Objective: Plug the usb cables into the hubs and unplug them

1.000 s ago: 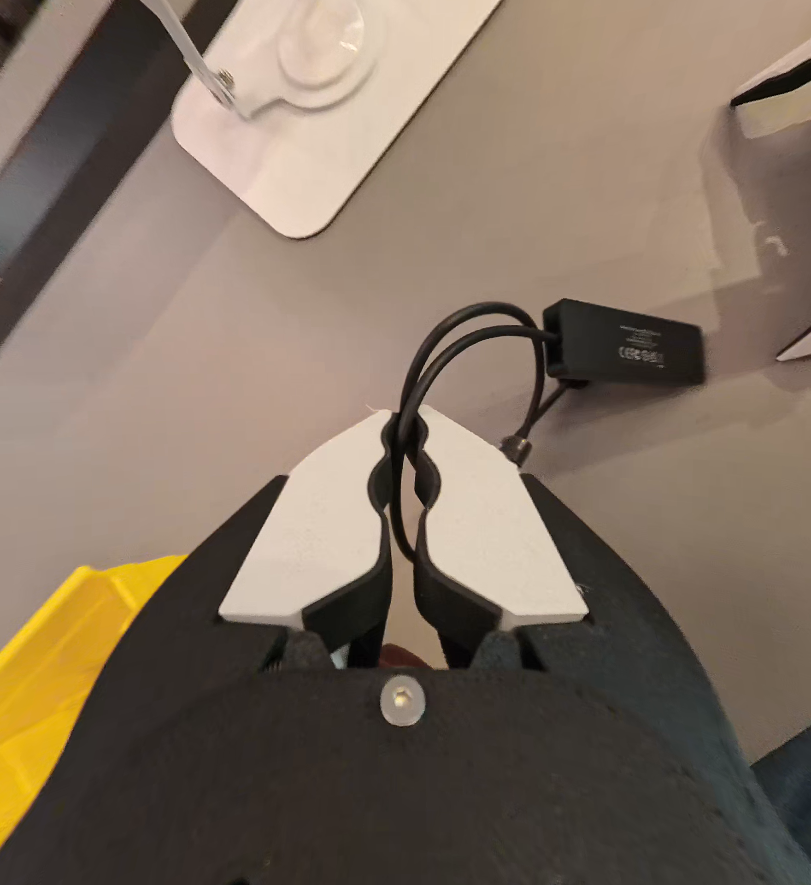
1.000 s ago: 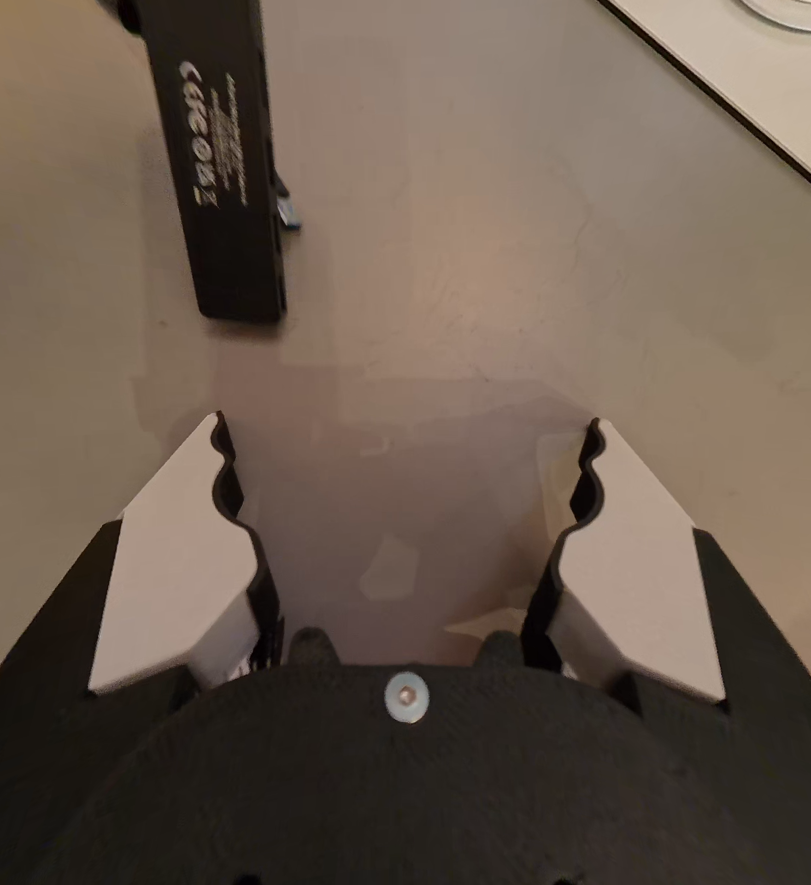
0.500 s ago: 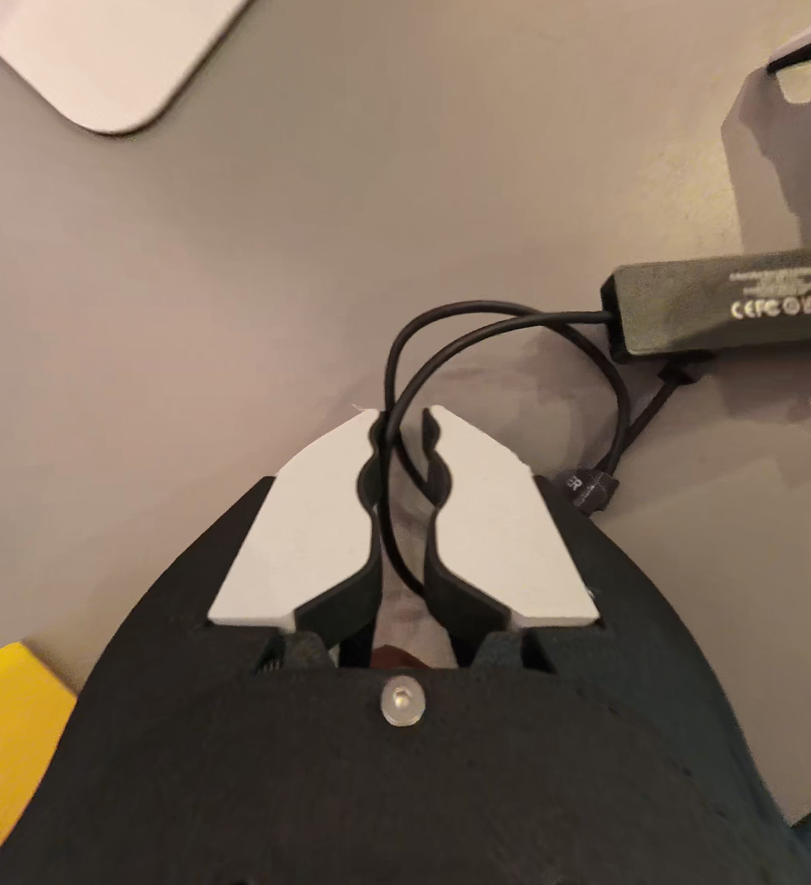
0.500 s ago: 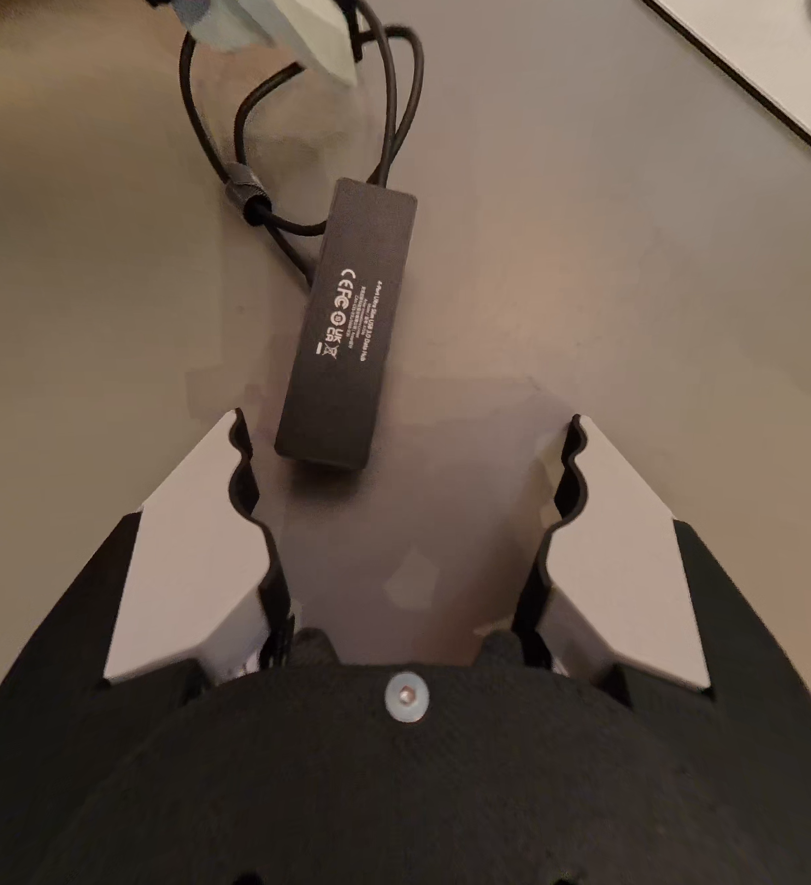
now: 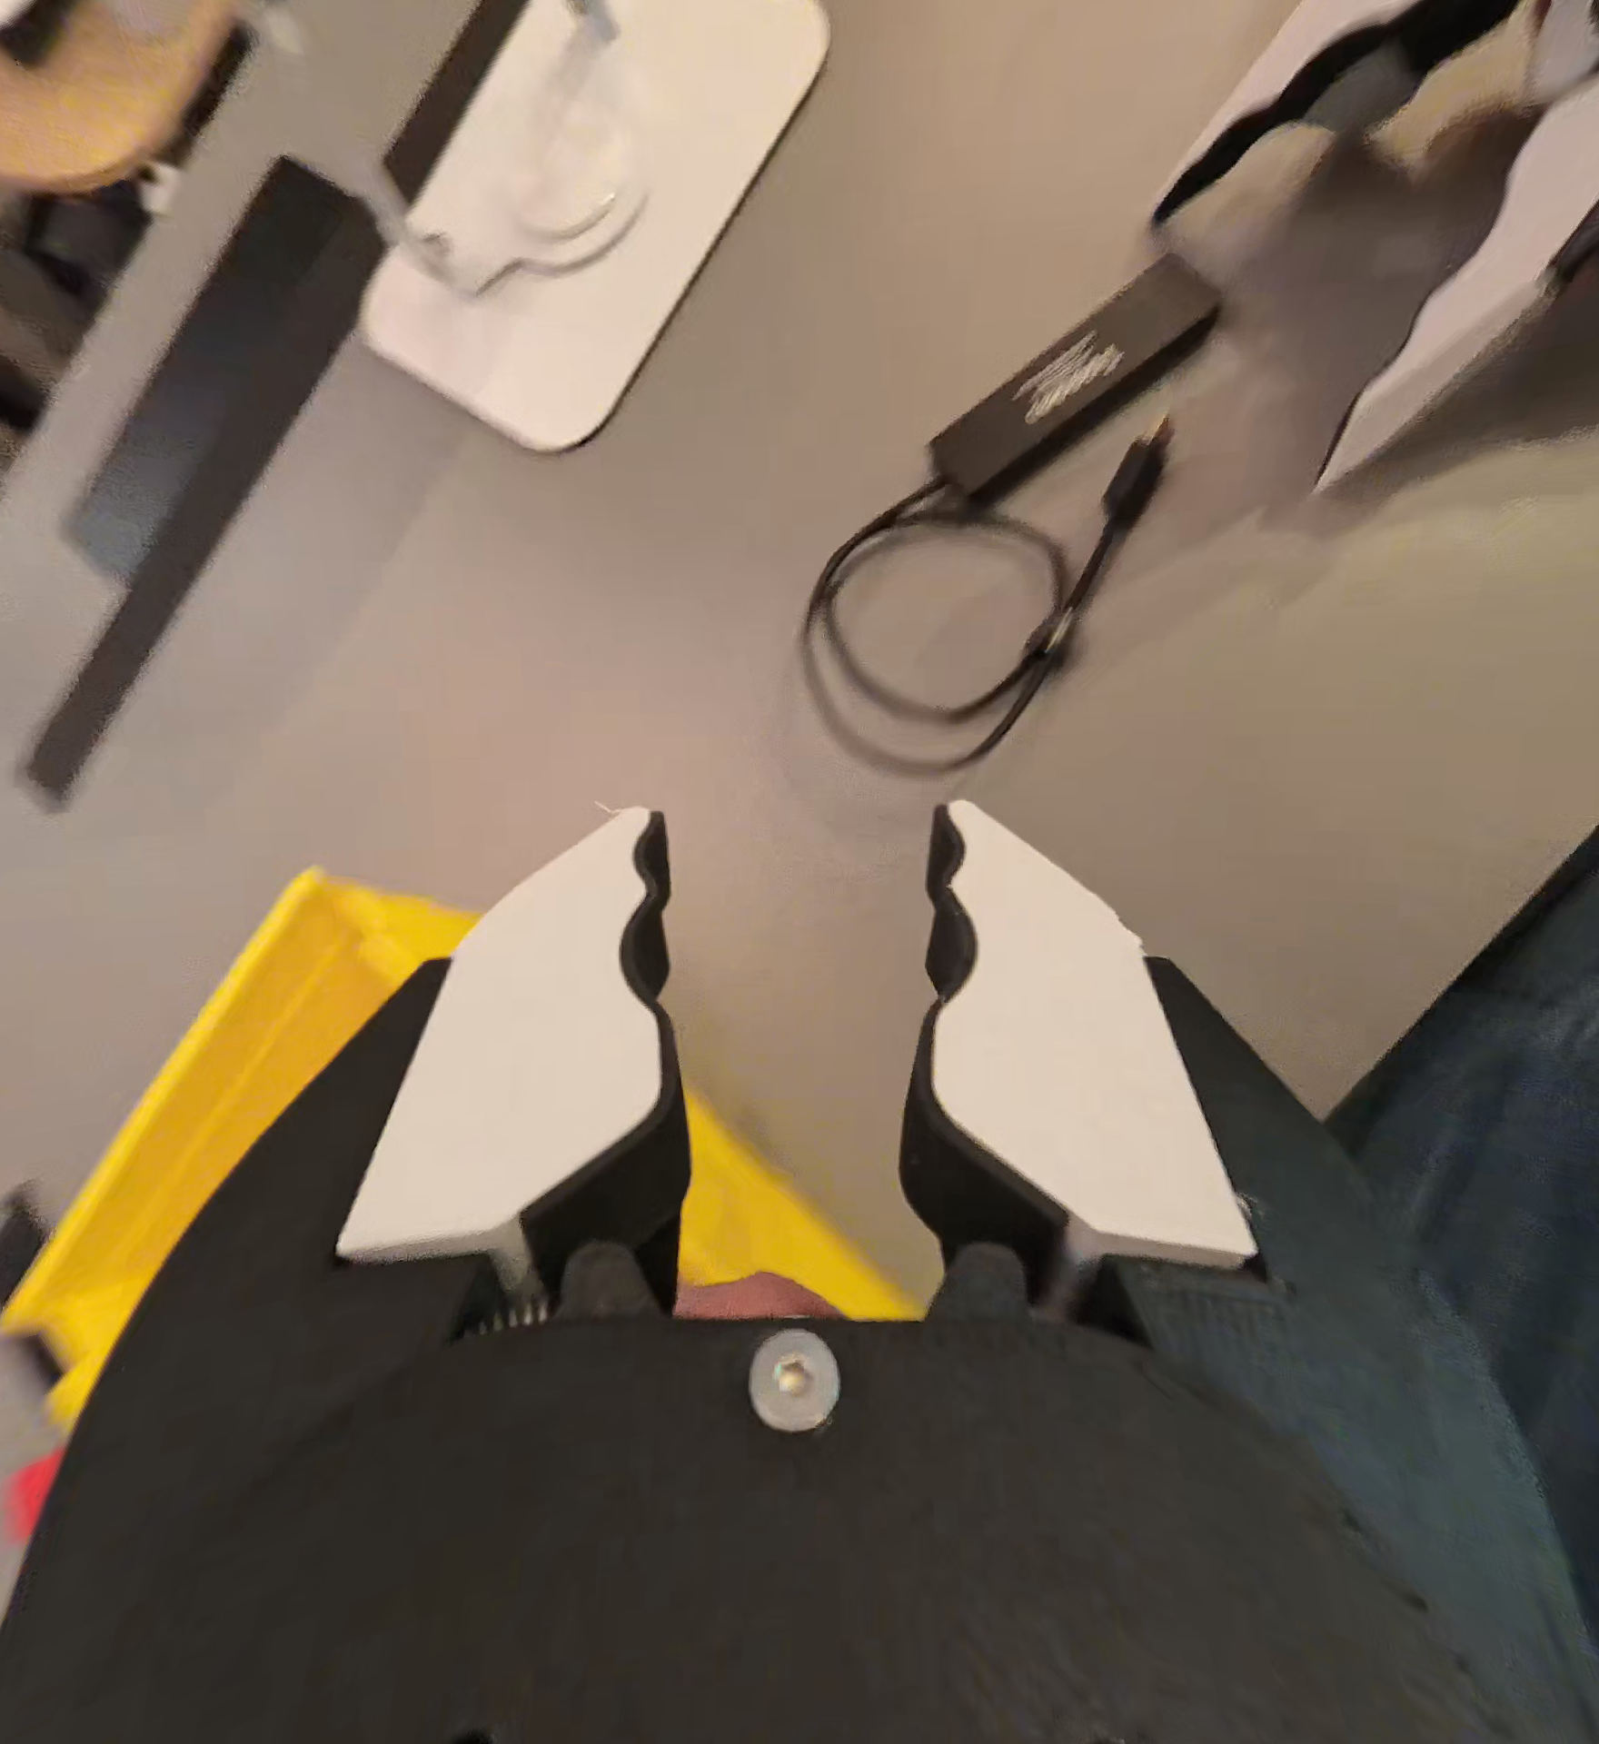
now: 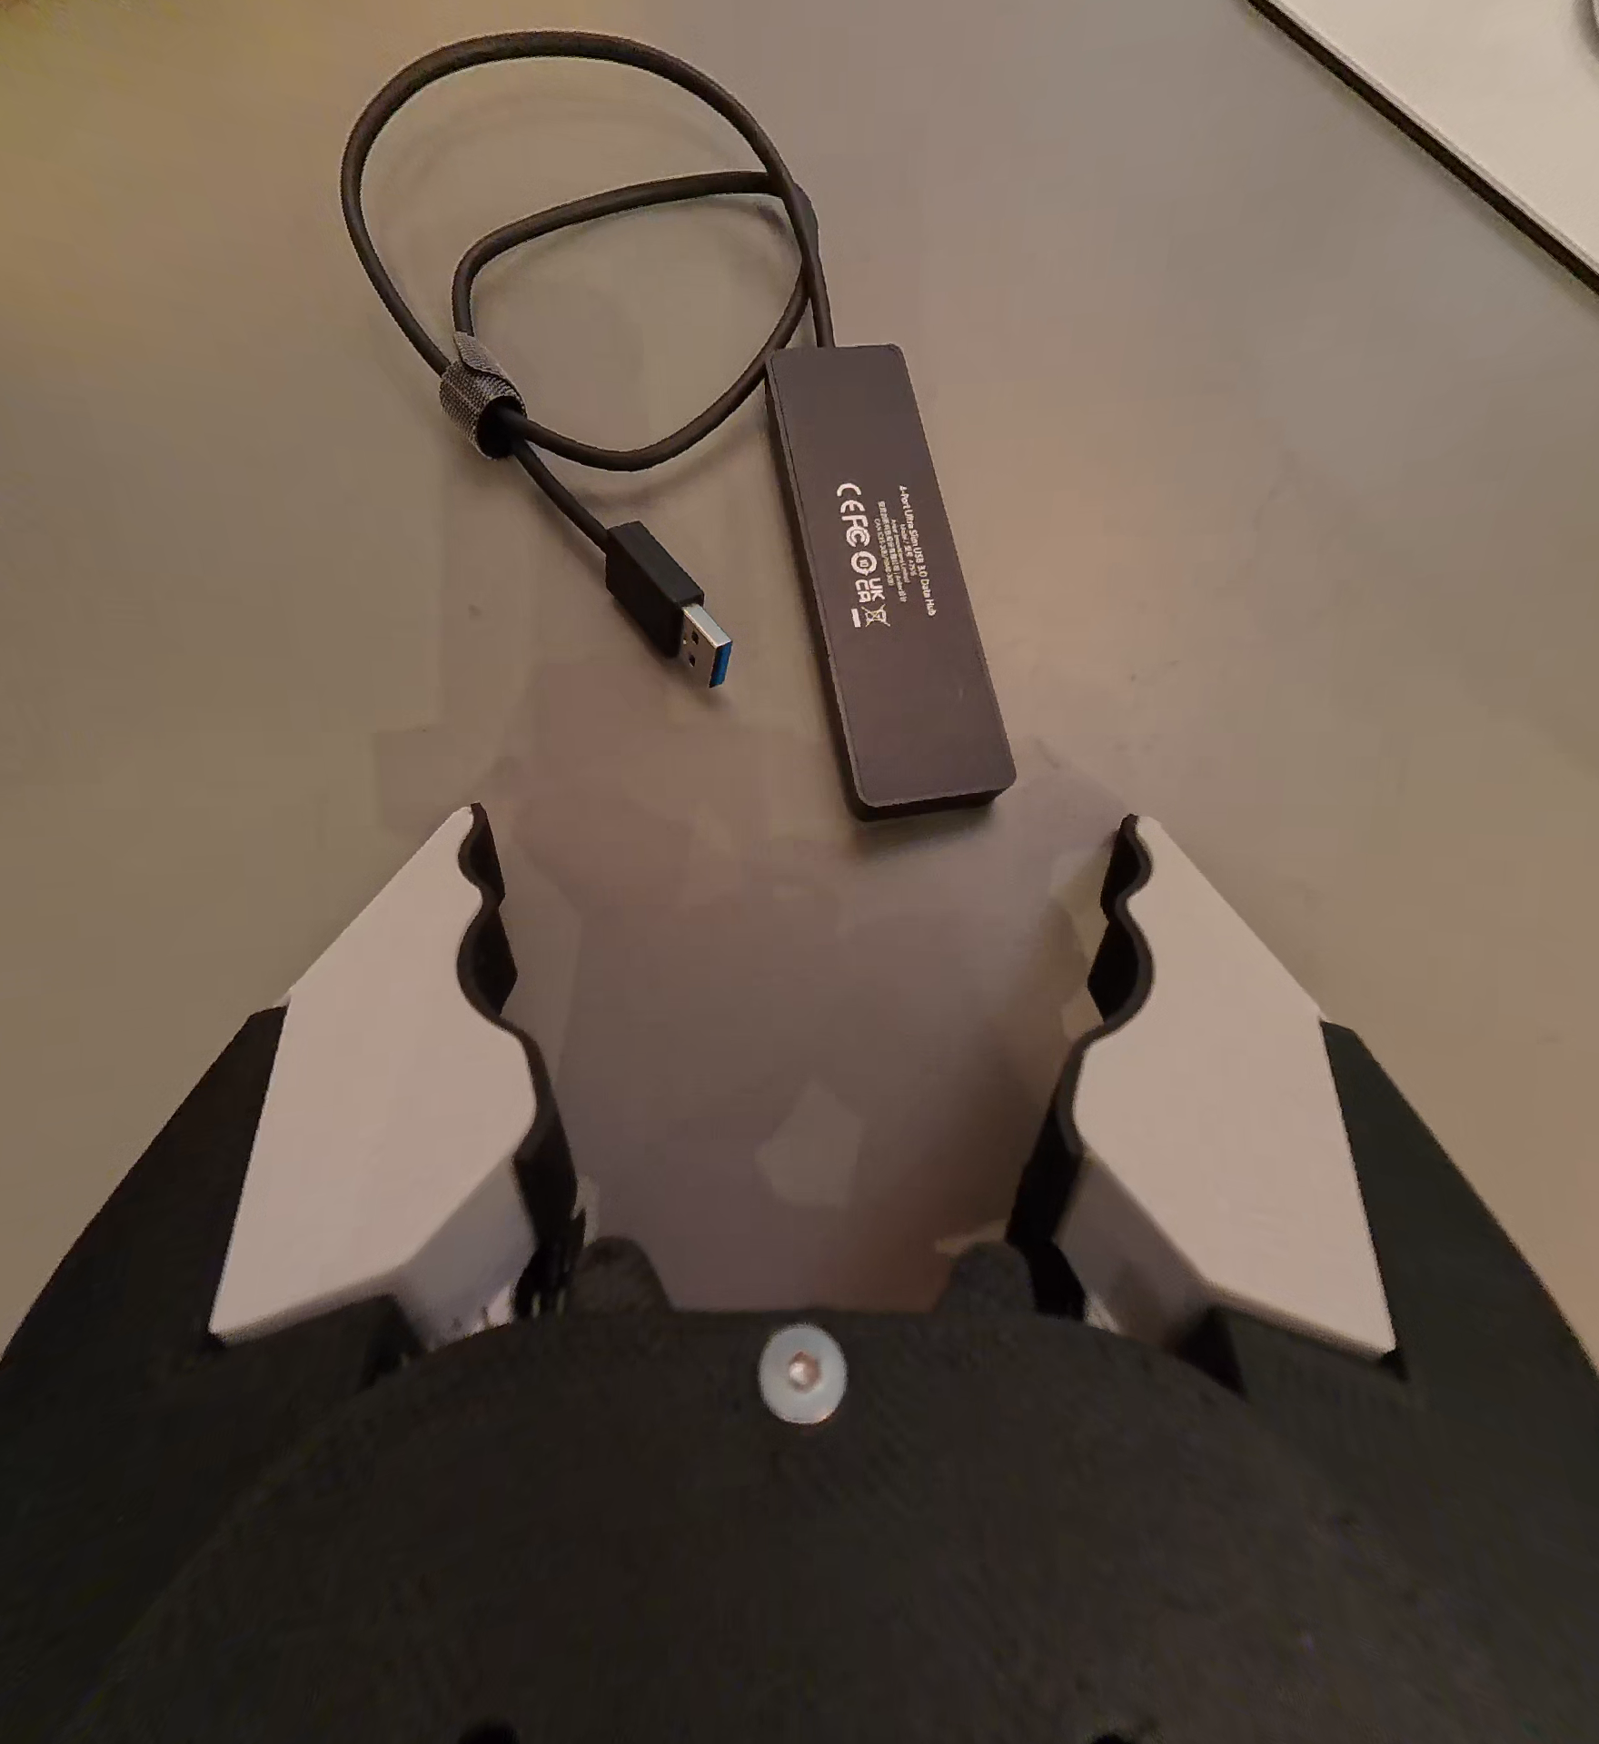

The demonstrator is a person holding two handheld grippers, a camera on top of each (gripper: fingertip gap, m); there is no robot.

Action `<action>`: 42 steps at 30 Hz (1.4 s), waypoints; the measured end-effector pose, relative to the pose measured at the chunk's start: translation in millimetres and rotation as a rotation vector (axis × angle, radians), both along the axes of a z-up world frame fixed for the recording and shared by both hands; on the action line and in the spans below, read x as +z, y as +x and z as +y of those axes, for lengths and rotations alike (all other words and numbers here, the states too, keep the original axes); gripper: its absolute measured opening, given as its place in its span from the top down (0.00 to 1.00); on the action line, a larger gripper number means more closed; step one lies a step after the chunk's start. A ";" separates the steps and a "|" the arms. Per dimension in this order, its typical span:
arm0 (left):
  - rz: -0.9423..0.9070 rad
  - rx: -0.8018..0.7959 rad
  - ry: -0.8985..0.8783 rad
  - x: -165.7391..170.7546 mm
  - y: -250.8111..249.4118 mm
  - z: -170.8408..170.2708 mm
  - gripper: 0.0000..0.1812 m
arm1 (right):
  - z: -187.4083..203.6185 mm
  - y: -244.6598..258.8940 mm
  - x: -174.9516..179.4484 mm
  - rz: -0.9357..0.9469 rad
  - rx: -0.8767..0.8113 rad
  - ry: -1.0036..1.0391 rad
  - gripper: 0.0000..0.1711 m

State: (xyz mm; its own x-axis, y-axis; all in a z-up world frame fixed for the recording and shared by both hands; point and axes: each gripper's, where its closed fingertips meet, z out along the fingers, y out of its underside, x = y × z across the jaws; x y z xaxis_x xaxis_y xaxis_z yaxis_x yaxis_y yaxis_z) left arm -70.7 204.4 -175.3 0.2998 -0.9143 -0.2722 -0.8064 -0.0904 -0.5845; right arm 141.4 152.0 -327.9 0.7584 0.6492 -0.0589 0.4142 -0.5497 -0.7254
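Grey table (image 6: 1249,566); both hand-held grippers (image 5: 800,849) (image 6: 800,849) agape, empty.

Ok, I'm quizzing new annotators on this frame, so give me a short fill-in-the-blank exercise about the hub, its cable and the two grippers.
1. The black USB hub lies flat on the grey ____.
2. The fingers of the right gripper stand ____, holding nothing.
3. The plug at the end of the hub's cable lies ____ the hub, not inserted.
4. The bin under the left gripper is ____ in colour.

Missing words: table; open; beside; yellow
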 end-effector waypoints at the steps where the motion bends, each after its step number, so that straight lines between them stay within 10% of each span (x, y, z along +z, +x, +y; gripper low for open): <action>1: 0.032 -0.001 0.037 10.5 -26.1 2.6 0.74 | 0.0 0.1 0.1 0.001 0.000 0.000 0.27; 9: 0.466 0.070 -0.079 -33.6 -228.0 9.1 0.84 | 0.2 0.6 -0.3 -0.008 -0.004 0.003 0.28; 28: 0.562 0.036 -0.231 -138.1 -246.1 42.0 0.91 | 1.1 1.7 -1.8 -0.035 -0.016 0.012 0.30; 42: 0.431 0.040 -0.100 -73.9 -245.0 32.1 0.98 | 2.1 2.4 -0.7 -0.020 -0.020 0.009 0.31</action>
State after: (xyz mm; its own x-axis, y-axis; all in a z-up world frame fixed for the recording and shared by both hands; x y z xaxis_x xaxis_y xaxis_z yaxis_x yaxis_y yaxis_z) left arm -315.7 236.5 -249.2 0.2139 -0.9326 -0.2906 -0.9693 -0.1656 -0.1820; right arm 143.8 154.1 -328.6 0.7722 0.6342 -0.0378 0.4174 -0.5513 -0.7224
